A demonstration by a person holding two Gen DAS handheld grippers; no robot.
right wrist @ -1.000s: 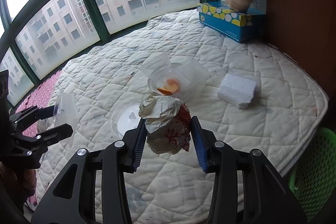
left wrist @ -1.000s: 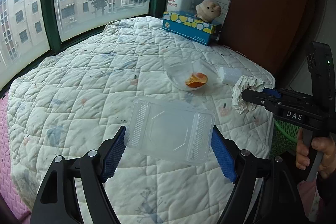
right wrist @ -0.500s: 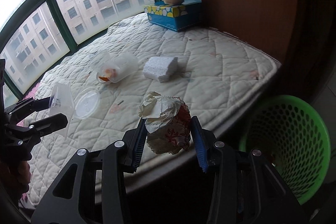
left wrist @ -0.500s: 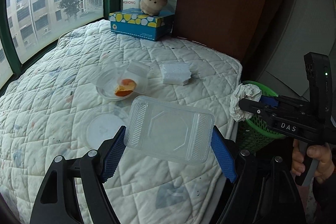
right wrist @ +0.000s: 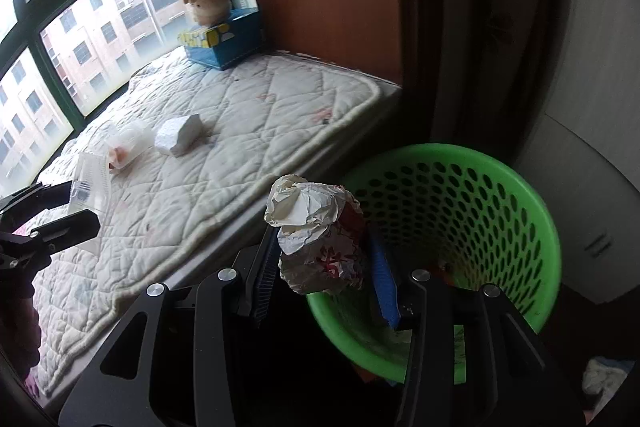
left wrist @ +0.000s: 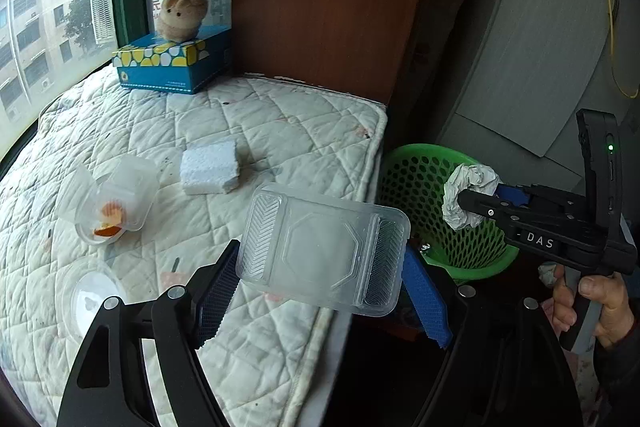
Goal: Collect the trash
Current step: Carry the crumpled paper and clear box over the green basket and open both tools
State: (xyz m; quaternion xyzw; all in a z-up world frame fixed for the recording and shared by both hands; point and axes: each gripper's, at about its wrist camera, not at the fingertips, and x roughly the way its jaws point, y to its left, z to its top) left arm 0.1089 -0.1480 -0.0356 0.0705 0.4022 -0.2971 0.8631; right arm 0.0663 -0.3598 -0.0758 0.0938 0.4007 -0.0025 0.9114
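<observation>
Round lid (left wrist: pixel 90 297): lies flat on the quilted mattress (left wrist: pixel 280 123) at the lower left of your left wrist view.
Open food tub (left wrist: pixel 112 203): sits at the left of that view, above the lid, with orange scraps inside.
Foam block (left wrist: pixel 209 167): rests on the mattress just right of the tub, left of centre.
Tissue box (left wrist: pixel 172 65): stands at the upper left by the window, with a plush toy (left wrist: pixel 182 13) on top.
Left gripper (left wrist: pixel 322 287): your blue pads clamp the two short ends of the clear plastic tray (left wrist: pixel 322 249), which you hold at the centre of the frame over the mattress edge.
Green basket (right wrist: pixel 460 227): stands on the floor beside the bed, at the right of your right wrist view.
Right gripper (right wrist: pixel 326 267): your jaws are opening, yet the crumpled paper wrapper (right wrist: pixel 320 239) is between the pads and touches both; it hangs at the centre of that view, over the basket's near left rim.
Your hand (left wrist: pixel 592 301): grips the right handle at the lower right of the left wrist view.
</observation>
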